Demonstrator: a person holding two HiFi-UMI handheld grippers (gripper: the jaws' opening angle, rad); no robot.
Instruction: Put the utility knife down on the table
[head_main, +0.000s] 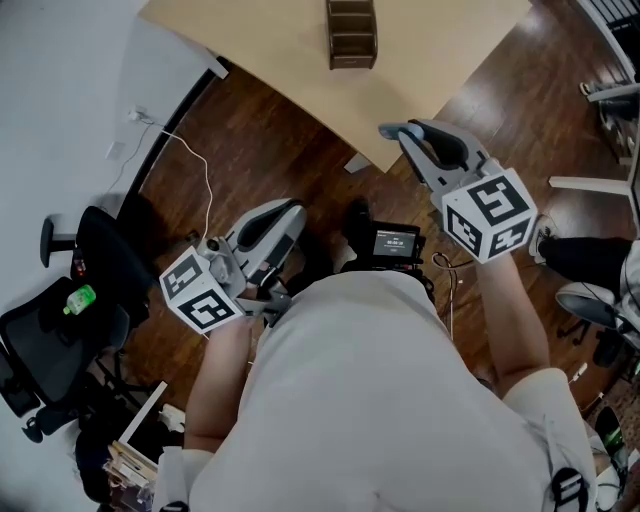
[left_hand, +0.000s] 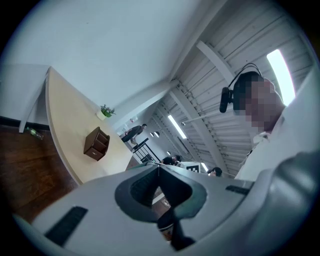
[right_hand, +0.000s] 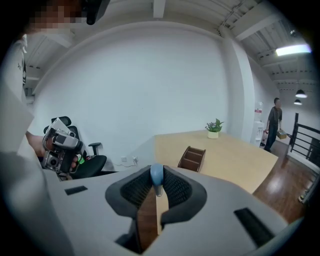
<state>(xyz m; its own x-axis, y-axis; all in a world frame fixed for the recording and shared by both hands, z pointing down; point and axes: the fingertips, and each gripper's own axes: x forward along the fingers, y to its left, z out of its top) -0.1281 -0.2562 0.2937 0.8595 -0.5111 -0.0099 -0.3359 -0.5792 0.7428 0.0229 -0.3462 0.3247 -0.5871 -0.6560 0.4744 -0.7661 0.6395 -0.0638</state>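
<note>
Knife (right_hand: 156, 175) — blue tip, between right tongs (right_hand: 157, 183)

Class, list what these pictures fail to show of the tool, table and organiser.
Utility knife: right gripper view, only a blue end shows; the jaws cover the rest.
Table: head view, cut off by the top edge.
Wooden organiser: all views, contents too small to tell.

A brown organizer (head_main: 351, 33) and a potted plant (right_hand: 214, 126) stand apart.
</note>
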